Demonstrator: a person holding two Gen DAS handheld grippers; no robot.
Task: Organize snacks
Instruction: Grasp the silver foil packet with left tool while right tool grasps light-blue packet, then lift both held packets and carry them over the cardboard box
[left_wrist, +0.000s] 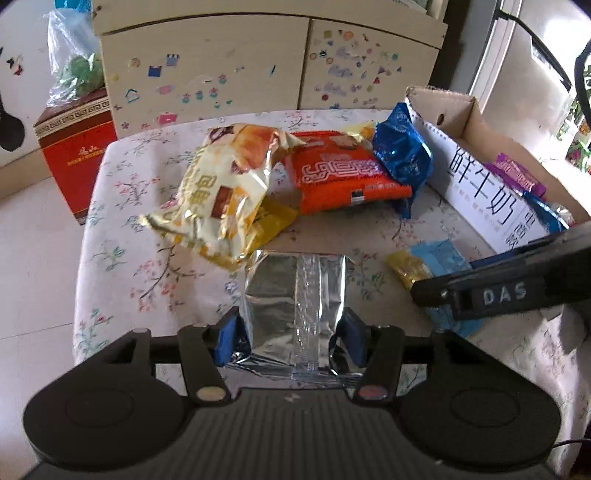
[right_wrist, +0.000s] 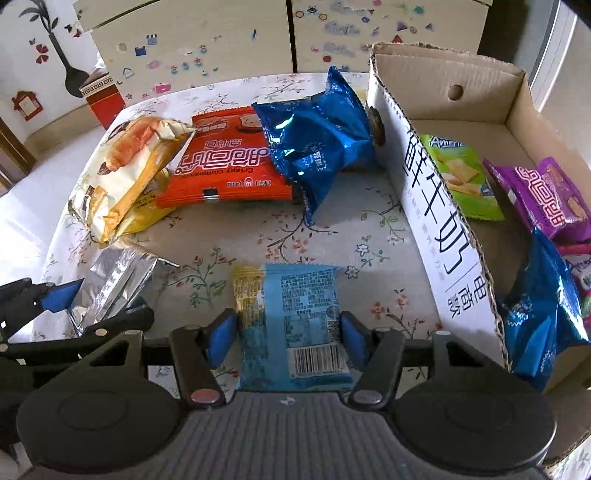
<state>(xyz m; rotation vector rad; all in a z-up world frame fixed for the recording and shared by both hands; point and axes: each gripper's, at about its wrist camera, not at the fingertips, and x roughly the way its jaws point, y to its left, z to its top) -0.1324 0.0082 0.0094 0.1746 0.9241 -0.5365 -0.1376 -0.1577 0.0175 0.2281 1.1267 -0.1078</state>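
While the left tool (left_wrist: 291, 328) grips a silver packet (left_wrist: 295, 295), the right tool (right_wrist: 286, 332) clamps a half-hidden light-blue packet (right_wrist: 295, 314).

A sticker-covered cabinet (left_wrist: 258, 62) stands behind the floral-clothed tabletop (left_wrist: 122, 206); a red gift box (left_wrist: 74, 147) carries a clear plastic bag (left_wrist: 70, 59) on the floor.

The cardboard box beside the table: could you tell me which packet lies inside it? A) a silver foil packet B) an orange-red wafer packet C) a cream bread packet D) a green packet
D: the green packet lies on the floor of the cardboard box, next to a purple packet.
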